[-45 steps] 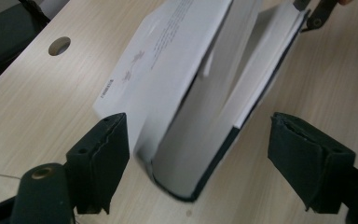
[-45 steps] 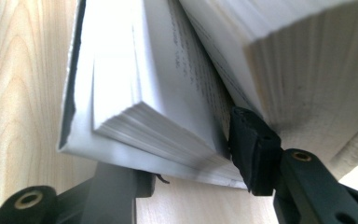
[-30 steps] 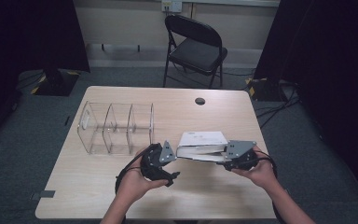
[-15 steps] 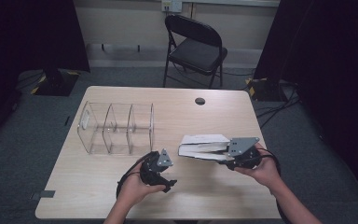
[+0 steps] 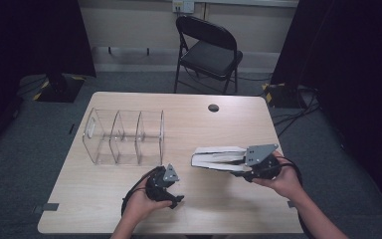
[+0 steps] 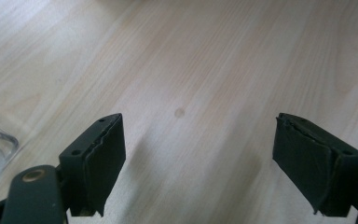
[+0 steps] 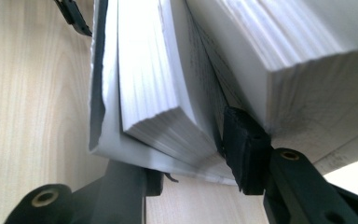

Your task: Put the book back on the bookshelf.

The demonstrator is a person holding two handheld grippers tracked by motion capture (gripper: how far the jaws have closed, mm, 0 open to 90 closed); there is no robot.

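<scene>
Book (image 5: 218, 158) handling is what's going on here, and the book is used as the landmark for everything below. It's held off the tabletop on the right half of the table (image 5: 229, 214), fanned partly open, with its spine end pointing toward the clear organizer. It's clamped by the right gripper (image 5: 243, 167) at its near-right end. In the right gripper view one jaw is seen under the cover while the other is wedged between the pages (image 7: 168, 79), so only a chunk of the block is pinched, not the whole book.

Just near-left of the book, the left gripper (image 5: 171, 191) is held low over bare wood, with its jaws spread wide and nothing between them, as seen in the left gripper view.

The step in hand looks like carrying or turning the book, probably toward a slot. For the next move, the loose upper half would likely need to be steadied or pressed shut by the free gripper, otherwise the pages could splay and the book could sag or slip.

Left and a bit beyond the book, the clear organizer (image 5: 124, 137) with its three compartments is seen standing empty. Its dividers are the thing in the way: a fanned book probably won't slide in cleanly.

Farther beyond, a small dark cable hole (image 5: 213, 107) is seen near the table's far edge, and past that a folding chair (image 5: 206, 47).
</scene>
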